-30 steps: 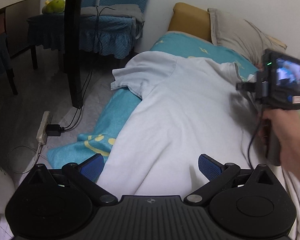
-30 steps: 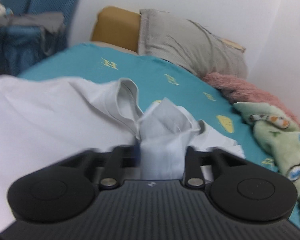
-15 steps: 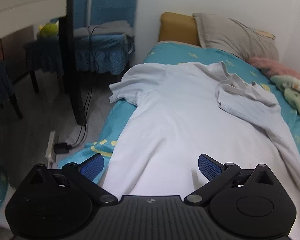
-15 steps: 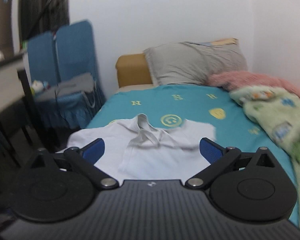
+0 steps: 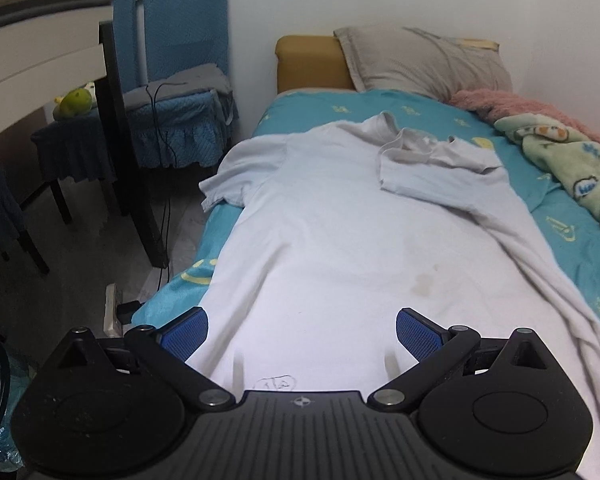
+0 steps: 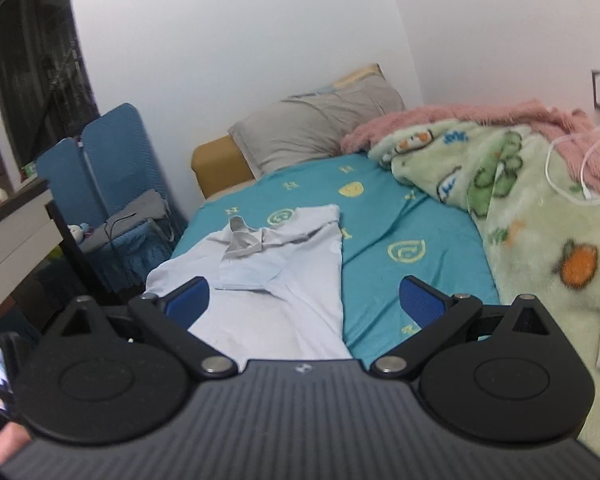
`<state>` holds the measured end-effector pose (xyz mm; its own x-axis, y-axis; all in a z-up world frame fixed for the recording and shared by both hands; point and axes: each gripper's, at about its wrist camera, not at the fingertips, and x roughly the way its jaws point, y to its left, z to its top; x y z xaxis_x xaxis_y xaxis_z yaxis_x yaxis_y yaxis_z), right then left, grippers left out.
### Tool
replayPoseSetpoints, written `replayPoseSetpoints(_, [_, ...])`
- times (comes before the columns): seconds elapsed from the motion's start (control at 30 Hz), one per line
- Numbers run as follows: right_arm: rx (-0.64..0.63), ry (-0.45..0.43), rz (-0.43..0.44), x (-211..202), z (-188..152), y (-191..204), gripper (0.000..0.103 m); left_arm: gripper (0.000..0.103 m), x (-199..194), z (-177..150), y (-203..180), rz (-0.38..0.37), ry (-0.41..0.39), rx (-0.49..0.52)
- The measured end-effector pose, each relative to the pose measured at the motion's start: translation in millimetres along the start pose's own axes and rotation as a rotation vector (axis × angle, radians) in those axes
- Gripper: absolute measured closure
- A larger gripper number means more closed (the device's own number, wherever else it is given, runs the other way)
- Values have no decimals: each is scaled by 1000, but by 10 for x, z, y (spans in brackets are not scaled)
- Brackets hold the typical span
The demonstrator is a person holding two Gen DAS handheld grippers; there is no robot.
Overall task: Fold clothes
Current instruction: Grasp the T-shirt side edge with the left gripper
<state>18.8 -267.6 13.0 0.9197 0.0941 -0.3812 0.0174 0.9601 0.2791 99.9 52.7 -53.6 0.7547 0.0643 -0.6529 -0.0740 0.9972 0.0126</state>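
Observation:
A pale blue polo shirt [image 5: 332, 232] lies lengthwise on the bed, collar toward the pillows. Its right sleeve [image 5: 428, 176] is folded in over the chest; its left sleeve [image 5: 228, 184] hangs over the bed's left edge. My left gripper [image 5: 302, 332] is open and empty above the shirt's hem. My right gripper [image 6: 304, 304] is open and empty, held back above the shirt [image 6: 284, 272] near its right edge. The folded sleeve [image 6: 252, 268] shows there below the collar.
The teal sheet [image 5: 560, 216] shows right of the shirt. A green and pink blanket [image 6: 520, 208] is heaped along the wall side. Pillows [image 5: 424, 60] lie at the head. A blue chair [image 5: 172, 92], a dark table leg [image 5: 132, 152] and a power strip [image 5: 112, 312] stand left of the bed.
My right gripper let go of the sleeve after laying it over the chest, opened, and pulled back and up. My left gripper stayed open and drew back, so more of the shirt shows.

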Motion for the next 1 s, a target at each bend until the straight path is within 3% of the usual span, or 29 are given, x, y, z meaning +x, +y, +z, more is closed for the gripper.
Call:
replayPoseSetpoints(0.27, [13, 15, 8, 55, -59, -142, 0, 1, -347, -26, -392, -24, -92, 83])
replayPoseSetpoints(0.43, [65, -36, 73, -52, 0, -264, 0, 6, -324, -125, -708, -50, -57, 183])
replayPoseSetpoints(0.63, [116, -74, 58, -119, 49, -446, 0, 6, -292, -210, -1023, -90, -25, 241])
replayPoseSetpoints(0.87, [149, -90, 24, -154, 69, -606, 0, 8, -332, -256, -1438, -228, 26, 219])
replayPoseSetpoints(1.0, [218, -152, -29, -268, 115, -846, 0, 16, -334, -292, -1708, -373, 98, 164])
